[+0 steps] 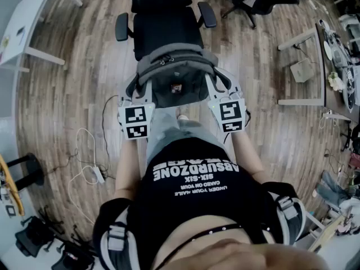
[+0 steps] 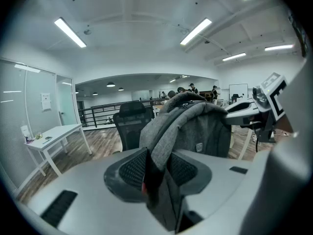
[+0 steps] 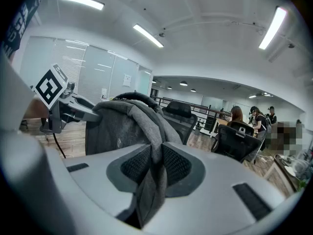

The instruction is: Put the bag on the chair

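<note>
A grey backpack (image 1: 175, 75) hangs between my two grippers, just in front of the black office chair (image 1: 166, 27). The left gripper (image 1: 135, 92) is shut on the bag's left shoulder strap (image 2: 164, 131), which runs up from between its pads (image 2: 132, 168). On the other side, the right gripper (image 1: 217, 86) is shut on the right strap (image 3: 155, 131), pinched between its mesh pads (image 3: 176, 164). The bag's body (image 2: 200, 129) is seen close ahead of the left gripper, with the chair's back (image 2: 131, 124) behind it. The chair's seat is largely hidden under the bag.
A white table (image 1: 22, 27) stands at the far left and a second black chair (image 1: 247, 1) at the back right. White desks (image 1: 315, 66) with clutter line the right side. Cables and a power strip (image 1: 97, 174) lie on the wooden floor at left. People stand in the distance (image 3: 266, 119).
</note>
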Demonstrator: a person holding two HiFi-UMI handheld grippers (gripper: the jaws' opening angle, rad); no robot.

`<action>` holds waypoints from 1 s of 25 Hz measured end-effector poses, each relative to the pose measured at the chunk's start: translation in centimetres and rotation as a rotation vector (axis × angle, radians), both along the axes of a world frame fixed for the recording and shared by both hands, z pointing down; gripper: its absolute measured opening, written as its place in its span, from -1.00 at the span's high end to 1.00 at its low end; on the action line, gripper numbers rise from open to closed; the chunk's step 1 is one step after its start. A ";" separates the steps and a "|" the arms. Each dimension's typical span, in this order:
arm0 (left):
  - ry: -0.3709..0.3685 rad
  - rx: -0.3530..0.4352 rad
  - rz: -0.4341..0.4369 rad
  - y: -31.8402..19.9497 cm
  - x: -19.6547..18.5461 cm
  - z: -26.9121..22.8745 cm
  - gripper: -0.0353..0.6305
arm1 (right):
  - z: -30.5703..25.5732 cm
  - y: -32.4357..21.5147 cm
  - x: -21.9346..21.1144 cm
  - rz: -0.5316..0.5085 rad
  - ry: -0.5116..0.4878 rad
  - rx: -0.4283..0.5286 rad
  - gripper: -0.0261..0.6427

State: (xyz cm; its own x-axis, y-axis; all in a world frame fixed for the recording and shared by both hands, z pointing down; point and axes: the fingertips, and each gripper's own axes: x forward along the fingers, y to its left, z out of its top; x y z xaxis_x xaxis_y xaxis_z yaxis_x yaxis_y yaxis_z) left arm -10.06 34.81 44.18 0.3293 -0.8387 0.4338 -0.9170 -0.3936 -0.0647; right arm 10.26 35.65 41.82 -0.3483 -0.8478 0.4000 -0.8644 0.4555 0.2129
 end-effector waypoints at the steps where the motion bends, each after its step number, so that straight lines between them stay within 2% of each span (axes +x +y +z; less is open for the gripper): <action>1: -0.003 0.000 0.002 -0.4 0.0 0.0 0.48 | 0.0 -0.3 0.0 0.003 -0.002 0.002 0.67; 12: -0.007 -0.016 0.038 -4.9 0.3 0.5 0.48 | 0.3 -4.3 0.1 0.035 0.004 -0.002 0.67; 25: 0.016 -0.042 0.061 -15.4 -2.3 2.1 0.48 | 1.5 -14.4 -2.5 0.048 0.025 -0.037 0.67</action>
State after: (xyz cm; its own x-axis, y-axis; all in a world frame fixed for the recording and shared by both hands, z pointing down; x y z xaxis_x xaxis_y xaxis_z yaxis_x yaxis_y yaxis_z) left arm -12.35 19.43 46.26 0.3862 -0.7979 0.4629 -0.8921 -0.4507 -0.0327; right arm 7.77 21.24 43.29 -0.2965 -0.8480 0.4392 -0.8802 0.4211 0.2189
